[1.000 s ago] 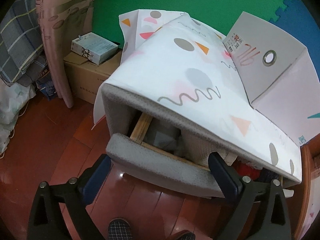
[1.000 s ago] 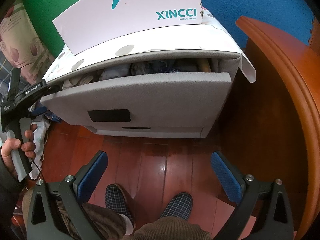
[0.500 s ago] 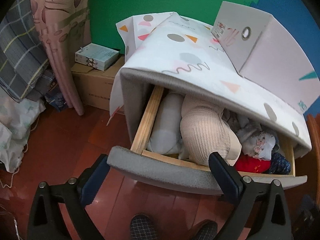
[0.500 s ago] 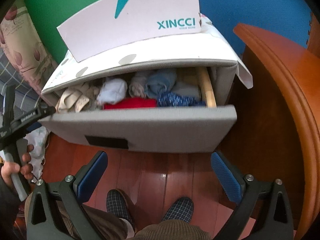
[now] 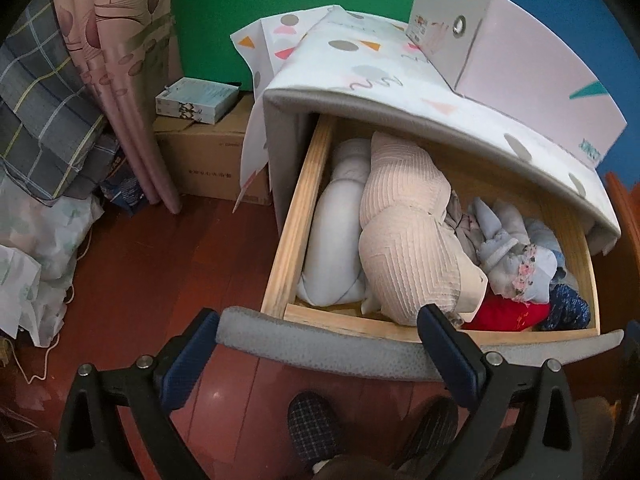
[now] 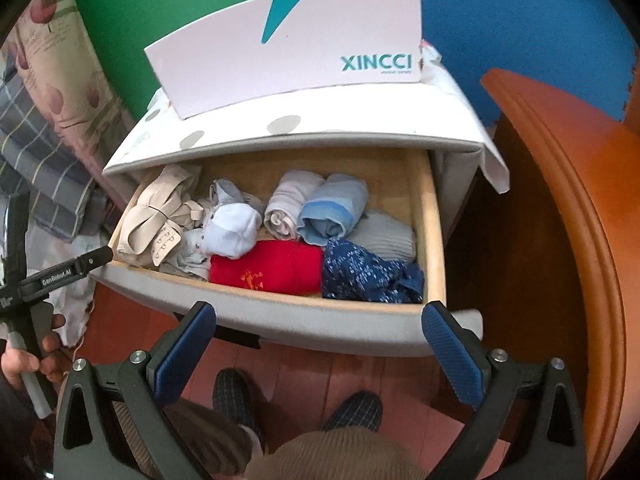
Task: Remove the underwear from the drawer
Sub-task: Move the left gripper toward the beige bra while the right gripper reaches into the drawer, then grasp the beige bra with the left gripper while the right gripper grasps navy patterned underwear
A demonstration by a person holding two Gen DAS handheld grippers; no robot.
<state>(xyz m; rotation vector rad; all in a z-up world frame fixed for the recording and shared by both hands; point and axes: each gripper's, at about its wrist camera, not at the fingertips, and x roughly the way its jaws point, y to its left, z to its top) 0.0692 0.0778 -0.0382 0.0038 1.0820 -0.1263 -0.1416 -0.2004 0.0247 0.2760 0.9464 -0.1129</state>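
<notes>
Below both grippers, the drawer (image 6: 288, 322) stands pulled well out of a grey nightstand (image 5: 404, 116) draped with a patterned cloth (image 5: 360, 68); a XINCCI shoe box (image 6: 288, 52) sits on top; the left gripper (image 5: 320, 350) hangs at the drawer's grey front panel with its blue-padded fingers (image 5: 188, 360) spread wide and nothing between them; the right gripper (image 6: 320, 344) hovers in front of the same panel, likewise wide open and empty; inside the wooden drawer the underwear lies packed close: a beige ribbed bra (image 5: 404, 240) beside a pale blue one (image 5: 340, 232) at the left, then a white rolled piece (image 6: 234, 230), a red folded piece (image 6: 276, 266) against the front wall, a navy patterned piece (image 6: 364, 272) touching it, and grey (image 6: 290, 210) and blue (image 6: 332, 216) rolls behind; plaid slippers (image 6: 352, 410) rest on the red wooden floor (image 5: 160, 260).
</notes>
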